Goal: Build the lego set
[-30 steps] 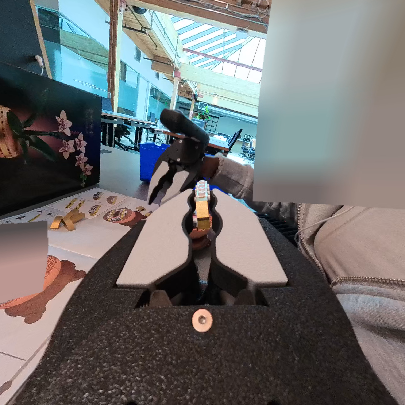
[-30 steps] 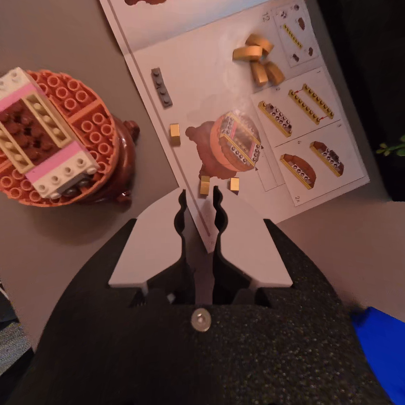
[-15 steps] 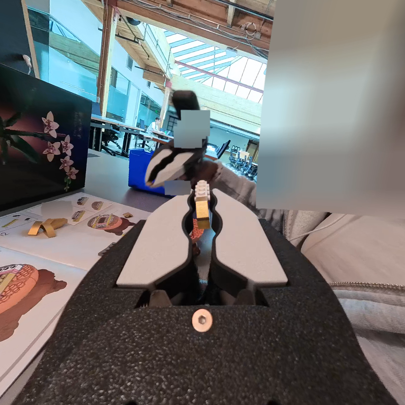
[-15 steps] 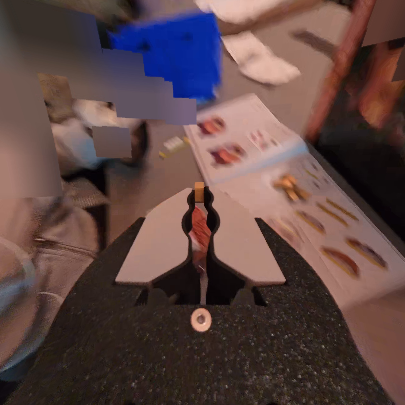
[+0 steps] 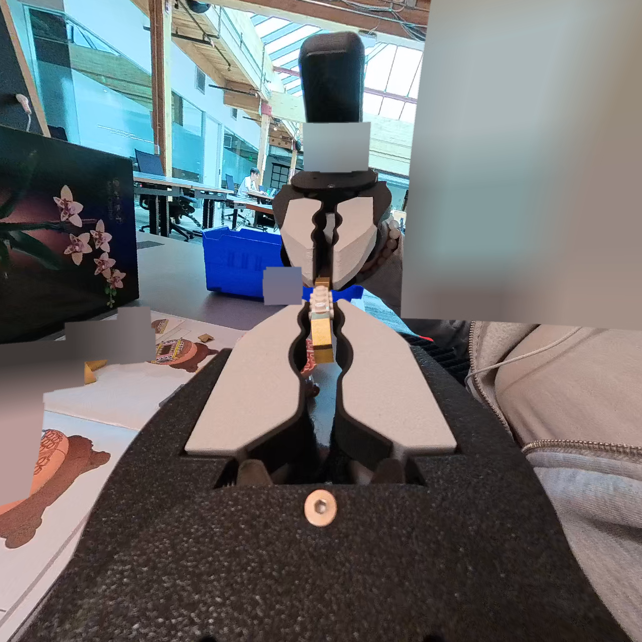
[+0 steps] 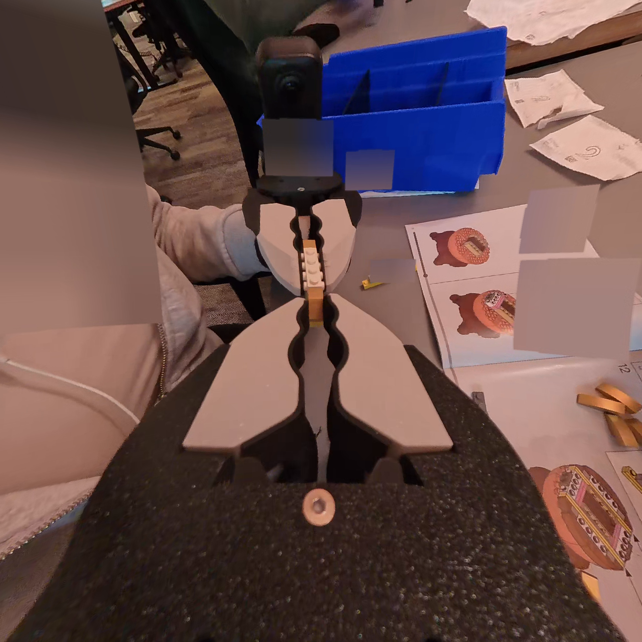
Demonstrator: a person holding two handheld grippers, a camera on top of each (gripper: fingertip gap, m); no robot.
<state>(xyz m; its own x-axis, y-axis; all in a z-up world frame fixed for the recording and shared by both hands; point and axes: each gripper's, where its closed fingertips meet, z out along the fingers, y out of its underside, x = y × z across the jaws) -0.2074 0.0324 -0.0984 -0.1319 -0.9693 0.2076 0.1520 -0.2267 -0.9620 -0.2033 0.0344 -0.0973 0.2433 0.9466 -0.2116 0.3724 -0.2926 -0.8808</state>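
The blue bin (image 6: 417,139) on the worktop (image 6: 542,194) has dividers; its contents can't be seen. In front of it, the left hand-held gripper (image 5: 321,323) is nearly closed on the lego assembly (image 5: 321,330), white studs uppermost. The right hand-held gripper (image 6: 315,305) meets it tip to tip, pinching a gold brick (image 6: 315,305) against the assembly's end. The assembly's brown lower part is mostly hidden.

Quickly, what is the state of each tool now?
Left tool: closed on the white-and-gold lego piece.
Right tool: closed on a gold brick.
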